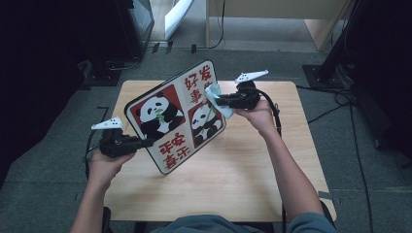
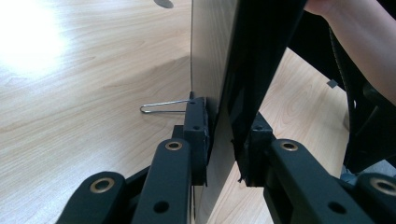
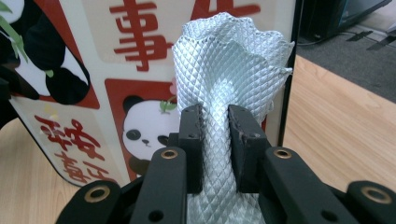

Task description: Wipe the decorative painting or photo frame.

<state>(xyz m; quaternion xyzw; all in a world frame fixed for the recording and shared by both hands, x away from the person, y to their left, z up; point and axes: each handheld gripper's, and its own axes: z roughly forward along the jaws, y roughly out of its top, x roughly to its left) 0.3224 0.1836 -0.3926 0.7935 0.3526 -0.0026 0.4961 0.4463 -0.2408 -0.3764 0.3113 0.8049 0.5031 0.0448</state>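
A picture board point(image 1: 175, 116) with pandas and red characters stands tilted above the table, its lower corner near the wood. My left gripper point(image 1: 145, 142) is shut on the board's left edge; in the left gripper view the board's edge point(image 2: 219, 93) sits clamped between the jaws. My right gripper point(image 1: 214, 101) is shut on a pale, diamond-textured cloth point(image 1: 216, 99), pressed against the board's upper right face. Up close, the cloth point(image 3: 224, 74) bunches above the jaws in front of the board point(image 3: 93, 84).
The light wooden table point(image 1: 243, 165) lies under both hands. A thin wire loop point(image 2: 161, 107) juts from the board's back. Cables point(image 1: 335, 102) trail over the grey carpet at the right, and dark equipment point(image 1: 136, 19) stands beyond the far edge.
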